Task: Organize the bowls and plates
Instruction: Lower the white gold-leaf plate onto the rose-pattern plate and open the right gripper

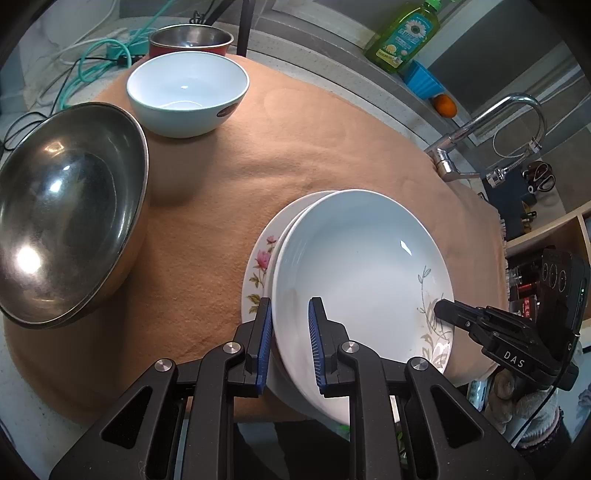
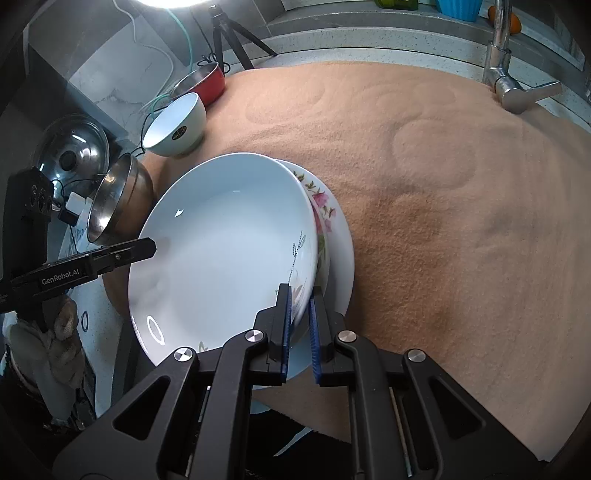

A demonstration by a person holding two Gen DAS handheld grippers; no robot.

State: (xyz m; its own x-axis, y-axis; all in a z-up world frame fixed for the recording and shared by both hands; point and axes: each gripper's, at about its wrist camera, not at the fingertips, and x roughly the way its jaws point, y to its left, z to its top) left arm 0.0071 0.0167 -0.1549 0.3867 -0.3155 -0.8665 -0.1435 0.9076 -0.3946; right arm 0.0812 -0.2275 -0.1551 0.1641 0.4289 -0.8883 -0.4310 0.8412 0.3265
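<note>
Both tools clamped on white plate (image 1: 354, 266) rim, dish soap (image 1: 406, 35) only in L view, pot lid (image 2: 72, 147) only in R.

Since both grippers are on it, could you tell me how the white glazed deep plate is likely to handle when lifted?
The white glazed deep plate looks rigid, and probably brittle if dropped. Its glossy rim may slip in the left gripper and right gripper. It lies skewed on the rose-patterned plate, so it could scrape.
</note>
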